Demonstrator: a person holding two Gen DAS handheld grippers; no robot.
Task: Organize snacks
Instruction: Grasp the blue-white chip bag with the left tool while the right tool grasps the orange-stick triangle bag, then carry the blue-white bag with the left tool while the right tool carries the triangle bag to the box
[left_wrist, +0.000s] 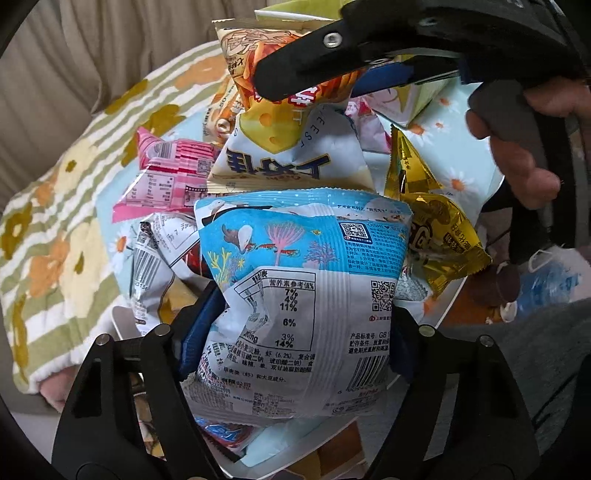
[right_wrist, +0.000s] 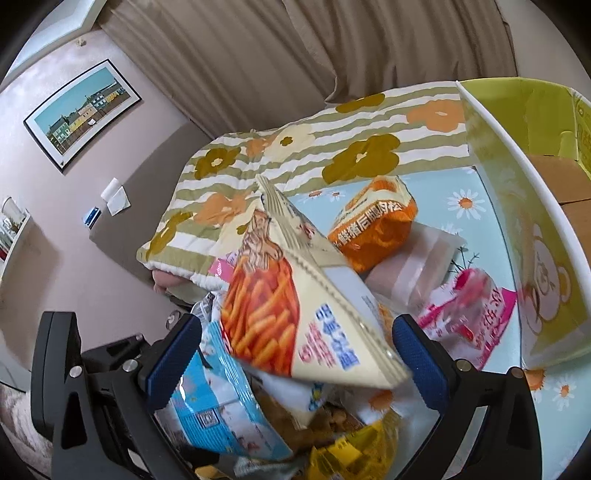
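left gripper (left_wrist: 291, 332) clamped on blue shrimp-chip bag (left_wrist: 303, 266), right gripper (right_wrist: 295, 350) jaws apart (cream fries bag (right_wrist: 295, 295) between them), green box (right_wrist: 517, 229) nearby

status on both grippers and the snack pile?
Left gripper shut on blue shrimp-chip bag. Right gripper astride cream fries-print bag, grip unclear. Loose snacks crowd underneath; green box at right.

Soft daylight, fisheye edge warp, slight motion blur.

Black left gripper (left_wrist: 295, 332), blue pads (left_wrist: 199, 332), silver screws.
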